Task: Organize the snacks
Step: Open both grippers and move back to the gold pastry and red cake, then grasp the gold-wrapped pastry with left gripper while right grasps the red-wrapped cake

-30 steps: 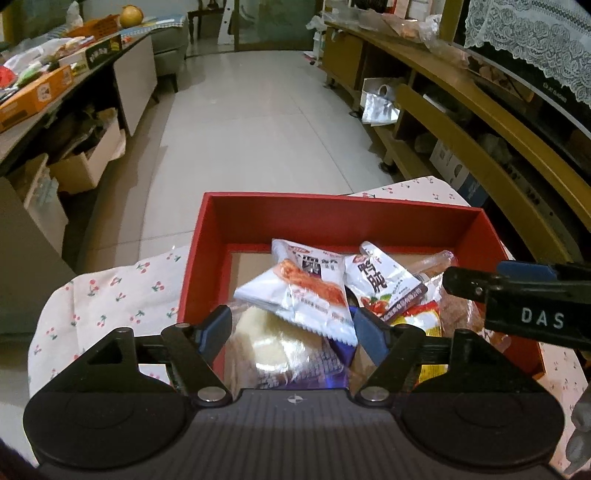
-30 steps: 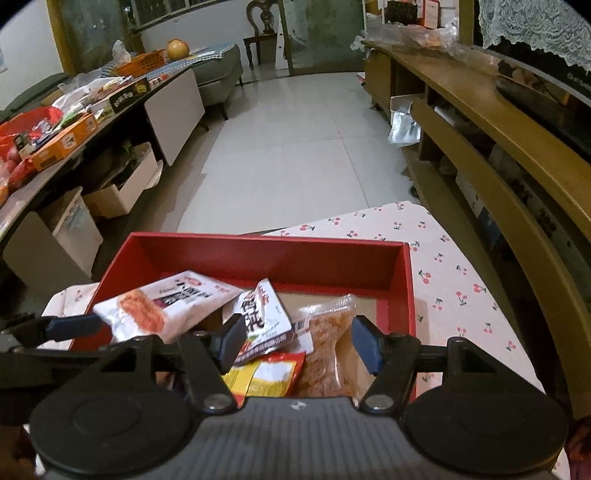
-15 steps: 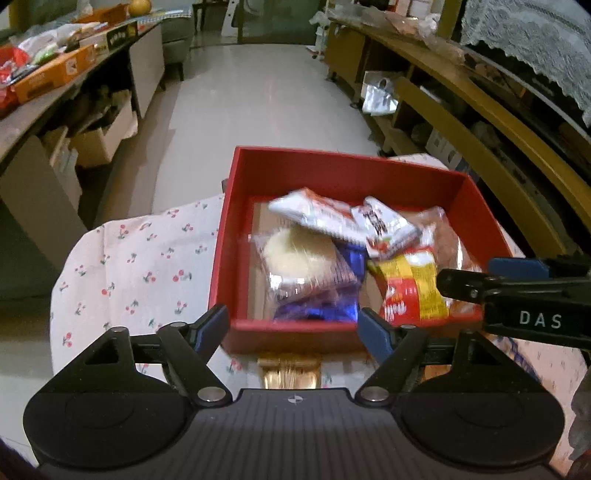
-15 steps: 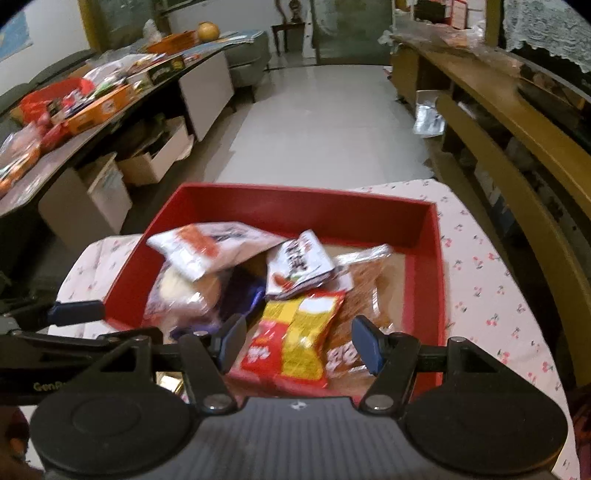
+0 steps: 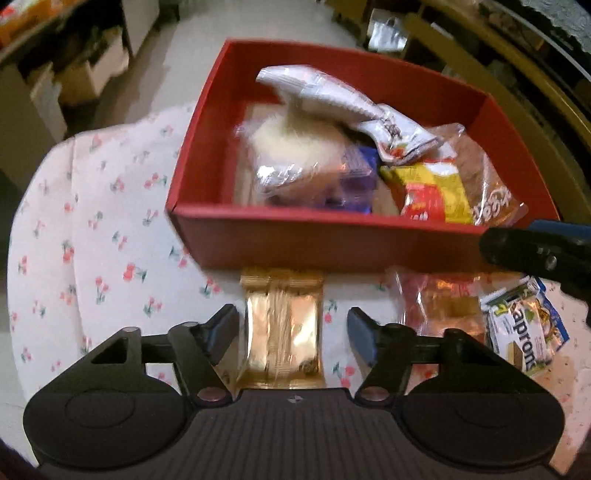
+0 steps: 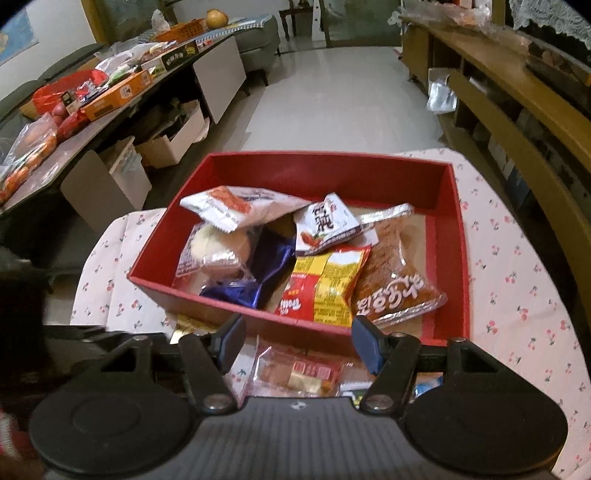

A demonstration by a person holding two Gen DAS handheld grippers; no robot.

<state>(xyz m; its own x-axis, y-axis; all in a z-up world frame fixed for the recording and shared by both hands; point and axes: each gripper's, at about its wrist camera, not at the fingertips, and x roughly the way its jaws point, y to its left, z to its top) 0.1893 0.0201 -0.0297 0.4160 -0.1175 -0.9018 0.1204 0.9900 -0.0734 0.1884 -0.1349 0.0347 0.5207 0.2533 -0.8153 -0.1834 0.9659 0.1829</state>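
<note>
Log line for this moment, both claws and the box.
left claw: closing around gold packet, not gripped | right claw: open, empty | red box: holds several snacks

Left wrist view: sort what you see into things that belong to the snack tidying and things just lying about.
Part of the job:
- open red cardboard box holding packets
- gold foil snack packet between the left tool's closing jaws
- clear orange-red packet
- white and blue wafer packet

Lying about:
- brown cardboard boxes on the floor
- silver bag
</note>
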